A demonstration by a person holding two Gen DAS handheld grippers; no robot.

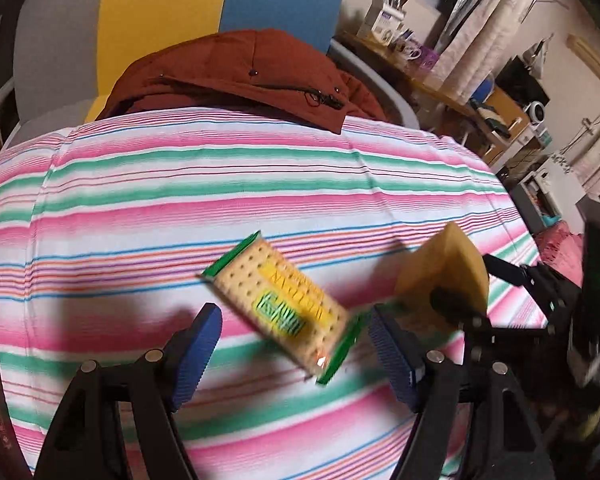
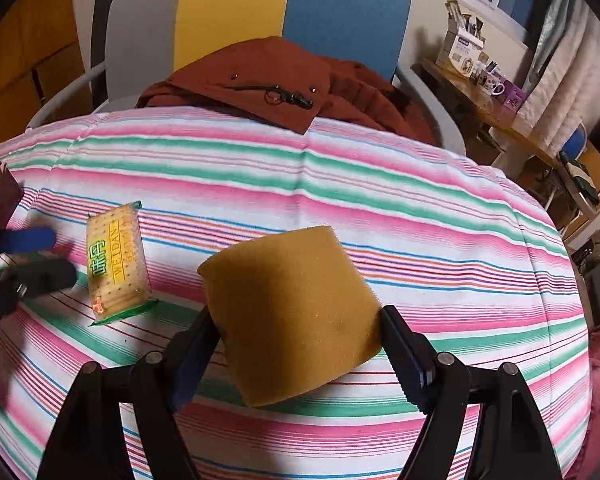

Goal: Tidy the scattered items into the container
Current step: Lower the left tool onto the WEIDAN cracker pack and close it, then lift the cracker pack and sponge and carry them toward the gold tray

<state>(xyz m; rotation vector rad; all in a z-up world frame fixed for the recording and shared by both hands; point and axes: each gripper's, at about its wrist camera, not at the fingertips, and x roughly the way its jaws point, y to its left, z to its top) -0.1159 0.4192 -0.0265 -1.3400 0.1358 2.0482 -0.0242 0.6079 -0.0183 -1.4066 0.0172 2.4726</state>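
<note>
While clamped in the right gripper (image 2: pixel 296 344), sponge (image 2: pixel 292 312) upright; left gripper (image 1: pixel 292 344) agape.

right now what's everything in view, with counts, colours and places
cracker pack: one, tan with green ends, flat on the cloth, below the left gripper
sponge: one, mustard yellow, between the right gripper's jaws
cloth: one, pink, green and white stripes, covers the surface
jacket: one, rust red, on the chair at the far edge
chair: one, grey, yellow and blue back, behind the cloth
mugs: several, white, on a desk far right
left gripper: one, black with blue pads, open
right gripper: one, same colours, shut on the sponge
</note>
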